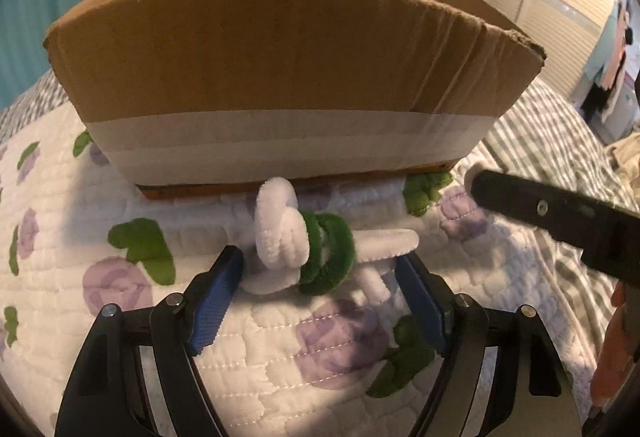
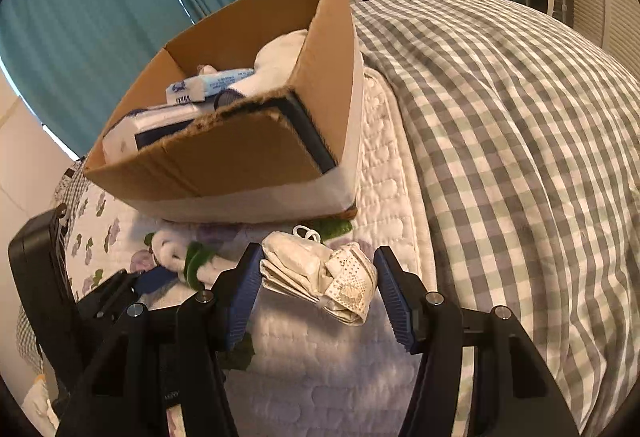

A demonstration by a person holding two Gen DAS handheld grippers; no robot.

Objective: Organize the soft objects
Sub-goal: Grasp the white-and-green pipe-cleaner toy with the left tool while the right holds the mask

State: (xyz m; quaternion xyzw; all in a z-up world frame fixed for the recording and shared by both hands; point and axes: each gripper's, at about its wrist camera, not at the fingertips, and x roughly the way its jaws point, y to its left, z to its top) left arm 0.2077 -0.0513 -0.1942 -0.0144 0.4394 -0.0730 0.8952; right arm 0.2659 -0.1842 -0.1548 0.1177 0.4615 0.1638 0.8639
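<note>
A white and green chenille flower (image 1: 308, 249) lies on the quilt in front of a cardboard box (image 1: 280, 77). My left gripper (image 1: 320, 273) is open with its blue pads on either side of the flower, not closed on it. In the right wrist view a crumpled white face mask (image 2: 320, 277) lies on the quilt between the open pads of my right gripper (image 2: 316, 289). The flower (image 2: 188, 257) and the left gripper (image 2: 132, 289) show to its left. The box (image 2: 240, 165) holds tissue packs (image 2: 208, 85) and white soft items.
The floral quilt (image 1: 280, 357) covers the near part of the bed; a grey checked blanket (image 2: 520, 157) lies to the right. The right gripper's body (image 1: 560, 217) reaches in at the right of the left wrist view. Teal curtains, a dresser and cabinets stand behind.
</note>
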